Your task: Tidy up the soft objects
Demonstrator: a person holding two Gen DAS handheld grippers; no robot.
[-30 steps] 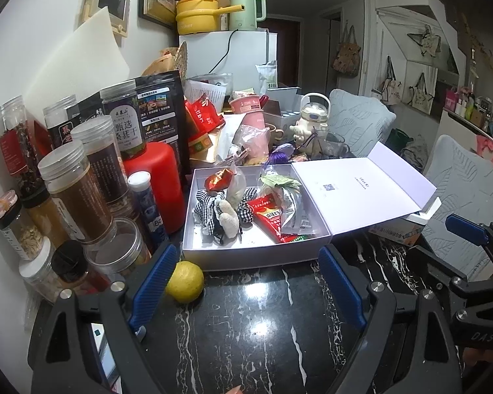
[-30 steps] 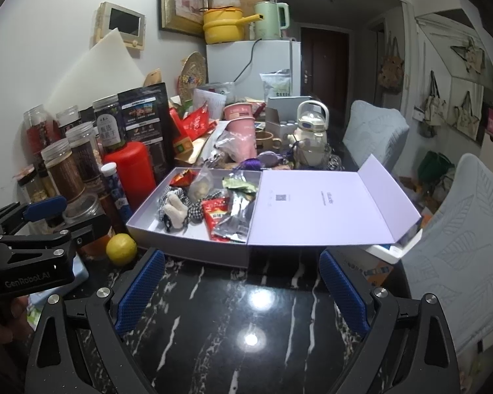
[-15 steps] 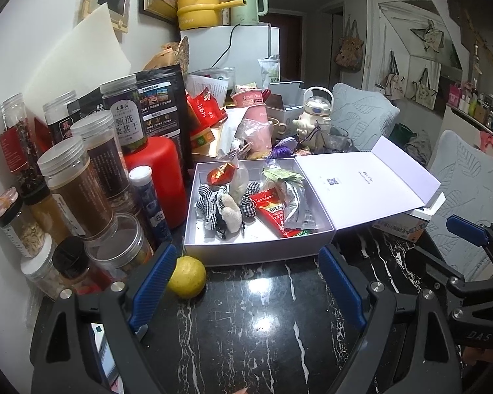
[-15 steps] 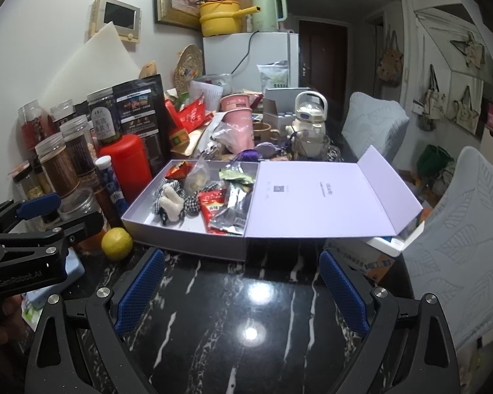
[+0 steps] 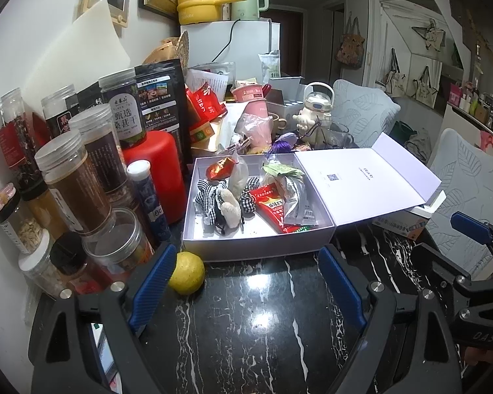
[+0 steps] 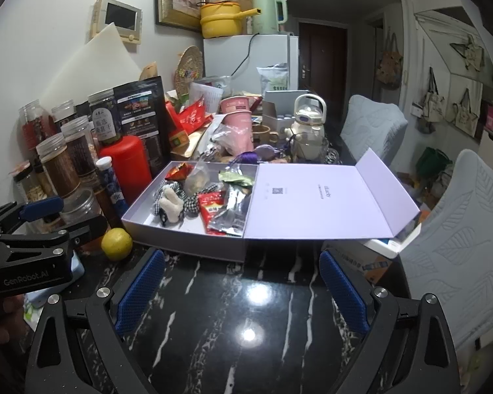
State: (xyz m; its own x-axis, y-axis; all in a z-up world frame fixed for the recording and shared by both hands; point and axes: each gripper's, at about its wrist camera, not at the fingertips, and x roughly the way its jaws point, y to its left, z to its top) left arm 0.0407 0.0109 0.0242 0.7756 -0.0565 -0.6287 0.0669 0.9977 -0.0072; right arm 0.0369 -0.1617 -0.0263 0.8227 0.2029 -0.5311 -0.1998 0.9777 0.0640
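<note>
A pale lilac cardboard box (image 5: 256,246) with its lid folded open to the right sits on the black white-veined marble desk (image 5: 246,321), holding a black-and-white gingham soft toy with a cream plush body (image 5: 225,202), a red snack packet (image 5: 272,207) and a silver foil pouch (image 5: 295,202). A yellow lemon (image 5: 186,273) lies just beside the box's near left corner, before a crowd of clear plastic jars (image 5: 72,180). The left hand-held gripper (image 5: 246,287) and the right hand-held gripper (image 6: 243,290) both hover over bare desk near the box, blue pads spread wide with nothing between them.

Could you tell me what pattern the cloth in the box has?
Black-and-white check cloth, clearest in the left wrist view.
</note>
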